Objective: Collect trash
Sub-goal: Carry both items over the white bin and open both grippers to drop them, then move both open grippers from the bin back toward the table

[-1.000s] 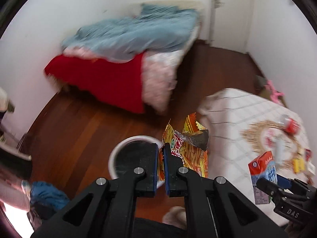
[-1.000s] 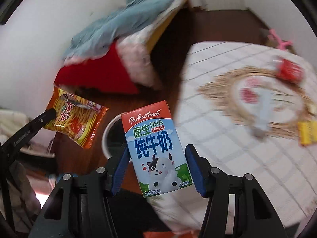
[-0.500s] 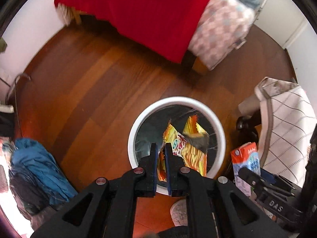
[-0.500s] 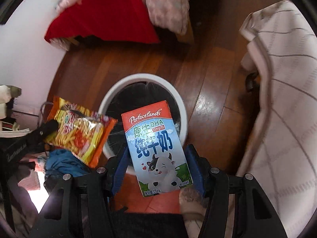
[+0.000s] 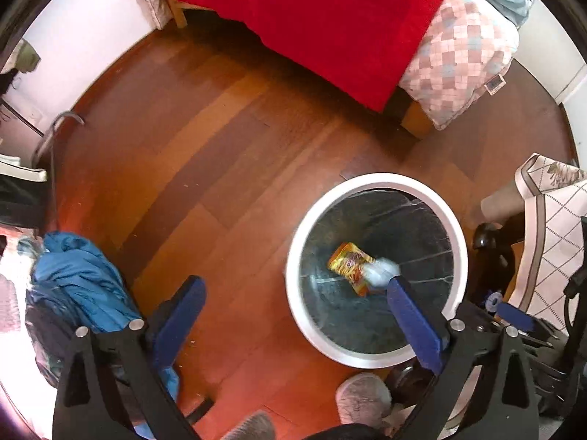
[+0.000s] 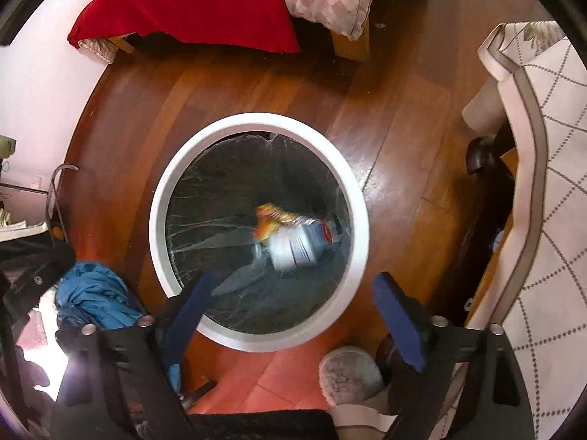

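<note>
blurred carton [image 6: 295, 245], seemingly crosswise in bin [image 6: 161, 198]

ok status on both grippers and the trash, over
Left gripper open, empty. Right gripper open, empty. Snack bag and milk carton inside bin. Nothing in the way.

- Glossy reddish-brown wood floor [image 5: 205, 154].
- Bed [image 5: 330, 18] with red cover against the white wall [image 5: 84, 33].
- Right of the bed, a table under a lattice-print cloth [image 6: 550, 168].
- Left, blue clothing [image 5: 80, 275] heaped.
</note>
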A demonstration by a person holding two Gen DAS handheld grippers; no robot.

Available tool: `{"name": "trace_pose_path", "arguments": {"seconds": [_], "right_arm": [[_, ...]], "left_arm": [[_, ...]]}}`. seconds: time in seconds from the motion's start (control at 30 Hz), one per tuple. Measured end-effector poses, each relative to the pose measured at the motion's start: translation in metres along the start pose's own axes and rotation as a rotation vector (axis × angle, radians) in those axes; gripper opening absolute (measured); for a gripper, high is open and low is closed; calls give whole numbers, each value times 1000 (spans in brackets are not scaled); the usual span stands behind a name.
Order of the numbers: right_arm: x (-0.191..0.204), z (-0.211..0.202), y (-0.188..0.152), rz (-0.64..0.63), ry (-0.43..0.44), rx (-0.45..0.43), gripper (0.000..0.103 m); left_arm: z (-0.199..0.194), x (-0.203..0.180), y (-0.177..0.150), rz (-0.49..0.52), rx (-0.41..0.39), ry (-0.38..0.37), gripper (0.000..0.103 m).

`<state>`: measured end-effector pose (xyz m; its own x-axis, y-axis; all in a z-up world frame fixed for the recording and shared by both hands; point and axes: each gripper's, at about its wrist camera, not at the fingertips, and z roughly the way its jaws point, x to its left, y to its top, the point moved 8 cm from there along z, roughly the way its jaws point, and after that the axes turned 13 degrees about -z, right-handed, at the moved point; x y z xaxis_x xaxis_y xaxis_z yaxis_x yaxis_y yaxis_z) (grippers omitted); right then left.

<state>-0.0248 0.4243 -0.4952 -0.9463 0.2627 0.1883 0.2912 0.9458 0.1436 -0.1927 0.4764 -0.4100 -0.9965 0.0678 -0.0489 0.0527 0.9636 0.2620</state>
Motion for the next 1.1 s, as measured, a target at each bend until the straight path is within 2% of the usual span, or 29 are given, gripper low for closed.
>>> {"name": "trace_pose_path", "arguments": {"seconds": [0.2, 0.47, 0.9, 1.1], "right_arm": [[-5, -20, -16, -23, -64, -18, 103], [1, -57, -35, -65, -119, -52, 103], [7, -150, -67, -67, -95, -170, 103], [19, -208, -87, -60, -35, -268, 103]], "left_arm": [[-15, 7, -13, -2, -12, 2, 101], [-40, 2, -40, 10, -4, -33, 101], [-116, -6, -64, 37, -95, -87, 101], [-168, -10, -75, 54, -168, -120, 101]]}}
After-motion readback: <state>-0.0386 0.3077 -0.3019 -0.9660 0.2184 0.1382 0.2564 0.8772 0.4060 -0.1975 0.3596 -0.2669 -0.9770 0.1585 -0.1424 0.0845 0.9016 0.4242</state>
